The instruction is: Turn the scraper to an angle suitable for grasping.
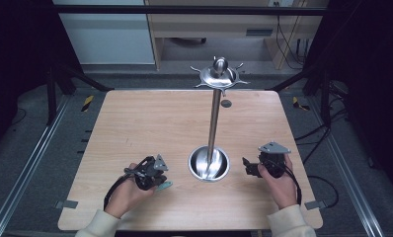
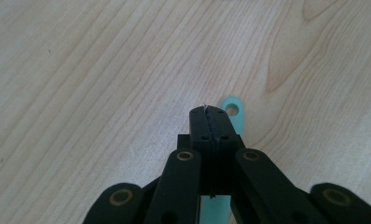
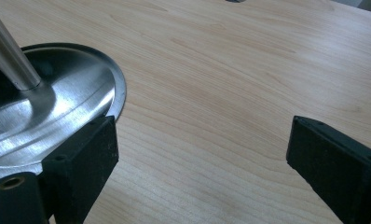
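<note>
Where the pale wood-grain table [image 1: 135,123] nears its front edge, the left tongs [image 1: 152,174], black and hinged, lie with jaws pressed together over a flat mint-green plastic strip [image 2: 234,112] with a rounded, holed end; whether they pinch it cannot be told. Right tongs [image 1: 251,167], near the front right corner, stand with blocky black jaws wide apart on nothing, just beside the polished steel stand [image 1: 214,123]: dished round base, slim upright pole, spoked disc on top.
</note>
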{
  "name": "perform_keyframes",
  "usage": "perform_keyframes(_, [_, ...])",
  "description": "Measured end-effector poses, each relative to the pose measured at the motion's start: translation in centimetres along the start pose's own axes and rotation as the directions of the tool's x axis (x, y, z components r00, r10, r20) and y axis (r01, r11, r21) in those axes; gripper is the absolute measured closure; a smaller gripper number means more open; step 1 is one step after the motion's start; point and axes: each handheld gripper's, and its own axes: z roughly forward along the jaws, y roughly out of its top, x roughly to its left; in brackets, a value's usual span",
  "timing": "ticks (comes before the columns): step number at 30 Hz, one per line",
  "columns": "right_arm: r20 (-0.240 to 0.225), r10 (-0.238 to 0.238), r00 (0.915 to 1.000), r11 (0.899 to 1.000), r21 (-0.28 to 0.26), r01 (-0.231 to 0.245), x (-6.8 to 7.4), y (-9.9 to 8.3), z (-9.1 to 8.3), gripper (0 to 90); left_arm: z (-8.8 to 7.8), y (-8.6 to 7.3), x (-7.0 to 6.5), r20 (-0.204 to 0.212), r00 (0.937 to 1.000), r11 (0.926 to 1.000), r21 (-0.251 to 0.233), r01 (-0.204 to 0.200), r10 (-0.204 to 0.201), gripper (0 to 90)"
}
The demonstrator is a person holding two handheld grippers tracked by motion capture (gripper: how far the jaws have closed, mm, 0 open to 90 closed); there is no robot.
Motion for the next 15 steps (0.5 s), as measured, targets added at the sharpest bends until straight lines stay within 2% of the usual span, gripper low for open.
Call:
perform_keyframes(2, [0.002,0.004,1.0000,1.000,-0.002,-0.004,0.00,0.00,-0.04,9.3,-0.70,0.44,-0.14,-0.001,0.9999,0.9998,0.008,-0.016,0.016,90.0])
perform_keyframes(4, [0.004,0.008,1.0000,1.000,0.001,-0.008,-0.05,-0.03,-0.09,9.3,-0.84,0.54,-0.28,-0.002,0.9999,0.9998,0.011,-0.014,0.014,89.9])
perform_keyframes(6, [0.006,0.001,1.0000,1.000,-0.004,-0.001,-0.16,-0.04,-0.05,9.3,-1.28,0.74,-0.28,-0.006,0.9994,0.9986,0.041,-0.034,0.035,88.4])
perform_keyframes(13, [0.002,0.004,1.0000,1.000,-0.005,-0.004,-0.18,-0.03,-0.09,9.3,-1.25,1.09,-0.10,0.001,0.9985,0.9938,0.097,-0.055,0.055,82.2])
perform_keyframes(15, [0.002,0.008,1.0000,1.000,-0.006,-0.008,-0.17,-0.03,-0.10,9.3,-1.14,1.14,-0.19,0.008,0.9986,0.9936,0.099,-0.053,0.052,80.5])
